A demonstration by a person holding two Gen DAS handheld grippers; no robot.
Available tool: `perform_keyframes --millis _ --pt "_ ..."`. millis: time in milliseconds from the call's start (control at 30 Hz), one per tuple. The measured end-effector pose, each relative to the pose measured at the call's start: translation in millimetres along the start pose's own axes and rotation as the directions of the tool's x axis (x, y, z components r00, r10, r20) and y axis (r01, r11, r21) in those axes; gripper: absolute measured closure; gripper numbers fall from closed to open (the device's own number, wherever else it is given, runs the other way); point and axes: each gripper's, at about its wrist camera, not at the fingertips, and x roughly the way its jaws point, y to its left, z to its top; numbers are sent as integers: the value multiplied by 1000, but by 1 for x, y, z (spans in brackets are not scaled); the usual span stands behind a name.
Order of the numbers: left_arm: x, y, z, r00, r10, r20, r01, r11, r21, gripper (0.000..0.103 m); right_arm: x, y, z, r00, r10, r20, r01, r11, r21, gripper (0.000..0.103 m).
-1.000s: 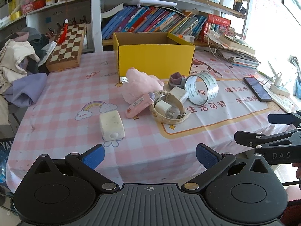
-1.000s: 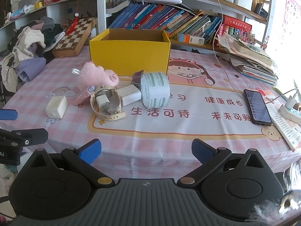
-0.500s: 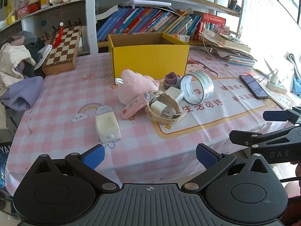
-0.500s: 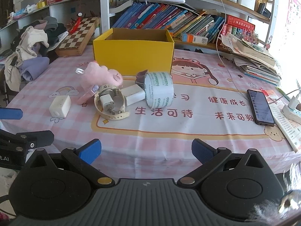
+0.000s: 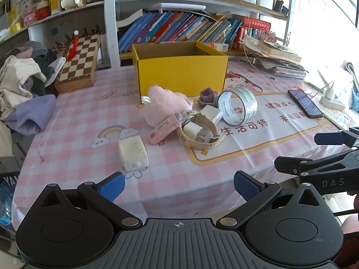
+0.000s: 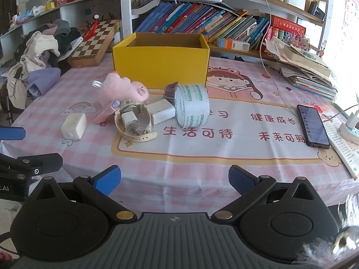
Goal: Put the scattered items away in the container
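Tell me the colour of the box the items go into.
The box is bright yellow outside, plain brown cardboard inside; clearest in the right wrist view.

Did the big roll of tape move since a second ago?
No. The tape roll stands on edge in front of the yellow box, right beside the white charger, as before; only the cameras shifted.

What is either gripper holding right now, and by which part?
Nothing is held. The left gripper and the right gripper are both open and bare at the near table edge, short of the tape roll and yellow box.
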Motion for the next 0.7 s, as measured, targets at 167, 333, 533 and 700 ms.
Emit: perform_keyframes --millis 167,333,533,700 --pt "-1 0 -1 1000 19 6 -19 1000 7 0 -1 -1 0 1000 -3 -8 3 1000 5 0" --pt "-3 -1 -2 1000 23 7 -23 1000 14 0 -1 -2 -1 1000 -3 -8 3 1000 5 0" --pt "-6 3 -2 999 -18 28 19 999 -30 0 -2 -2 -2 1000 -22 1 22 1000 0 0" --pt "-7 6 -1 999 -20 37 22 998 -50 0 -3 -2 -3 1000 -19 4 19 1000 0 0"
